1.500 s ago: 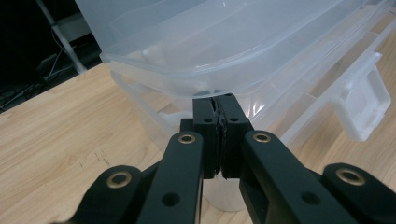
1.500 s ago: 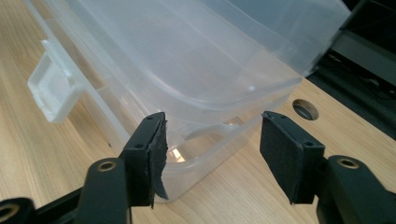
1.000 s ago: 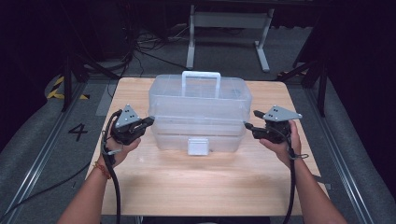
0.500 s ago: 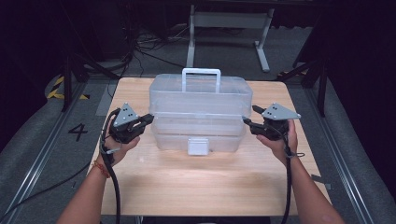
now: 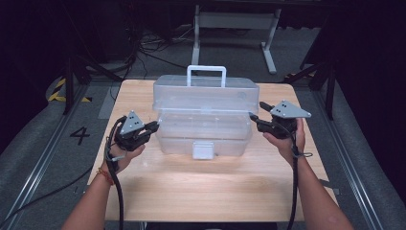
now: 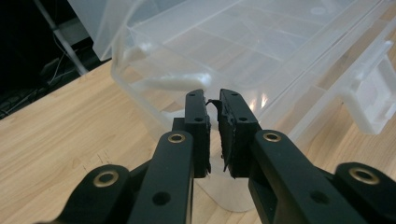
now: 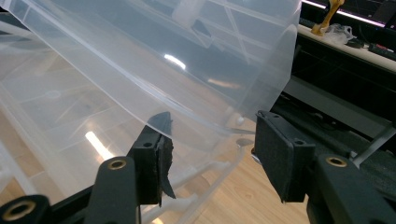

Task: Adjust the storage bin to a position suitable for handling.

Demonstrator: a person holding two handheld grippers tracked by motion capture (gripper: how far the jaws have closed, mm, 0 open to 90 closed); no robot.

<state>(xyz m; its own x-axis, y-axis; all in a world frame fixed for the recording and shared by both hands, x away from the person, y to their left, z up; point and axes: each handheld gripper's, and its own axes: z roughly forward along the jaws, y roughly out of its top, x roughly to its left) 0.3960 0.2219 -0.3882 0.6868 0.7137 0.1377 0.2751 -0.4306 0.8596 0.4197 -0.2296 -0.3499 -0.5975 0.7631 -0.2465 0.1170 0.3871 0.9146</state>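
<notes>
Moved: lid (image 5: 206, 93) of clear box (image 5: 205, 139) tipped up a bit more; left gripper (image 5: 154, 127) jaws just opening a crack.
Left gripper: nearly pressed together, holding nothing, at box's 9 o'clock end.
Right gripper (image 5: 256, 113): spread around lid corner, at 3 o'clock end.
Box: middle of wooden table (image 5: 201, 191).

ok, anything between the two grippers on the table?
Yes: the clear plastic toolbox with its white handle spans the stretch between the left gripper and right gripper in the high view, one gripper at each end.
</notes>
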